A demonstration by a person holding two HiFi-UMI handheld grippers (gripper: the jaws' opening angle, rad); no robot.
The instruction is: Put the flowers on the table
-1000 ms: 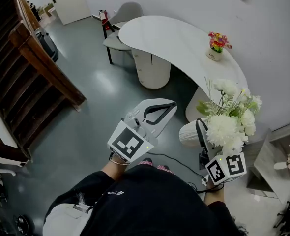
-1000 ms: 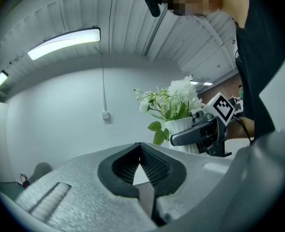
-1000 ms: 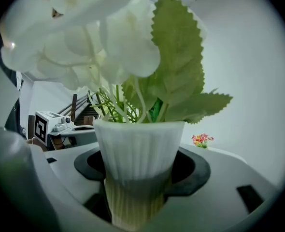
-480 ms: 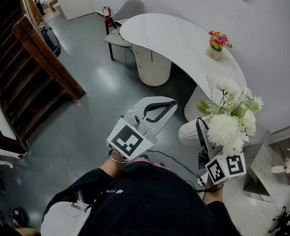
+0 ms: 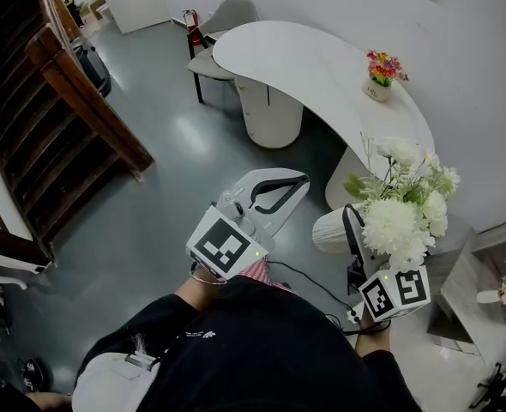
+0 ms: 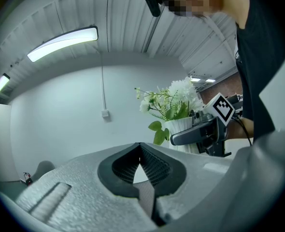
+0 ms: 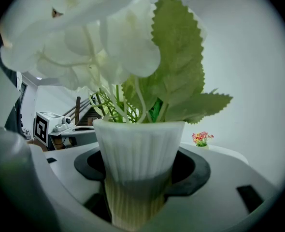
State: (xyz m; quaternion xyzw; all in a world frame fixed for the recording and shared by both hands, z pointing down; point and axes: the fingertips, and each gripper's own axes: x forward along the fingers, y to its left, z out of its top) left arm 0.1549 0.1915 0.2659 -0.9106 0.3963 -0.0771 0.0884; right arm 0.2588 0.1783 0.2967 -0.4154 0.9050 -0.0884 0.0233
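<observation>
Jaws of right gripper (image 5: 353, 234) pinch flower vase (image 5: 328, 232); left gripper (image 5: 298, 183) jaws pressed together.

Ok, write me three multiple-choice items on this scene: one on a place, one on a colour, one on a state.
1. Where does the small pot of colourful flowers stand?
A. on the white table
B. on the floor
C. on the chair

2. What colour is the ribbed vase in the right claw?
A. black
B. white
C. red

3. What state is the left claw in?
A. shut on the vase
B. wide open
C. shut, with nothing in it

Answers:
1 A: the head view shows the pot on the tabletop, near the wall.
2 B: the vase shows white in the head view and in the right gripper view.
3 C: the left gripper view shows its pads together with nothing between them.
</observation>
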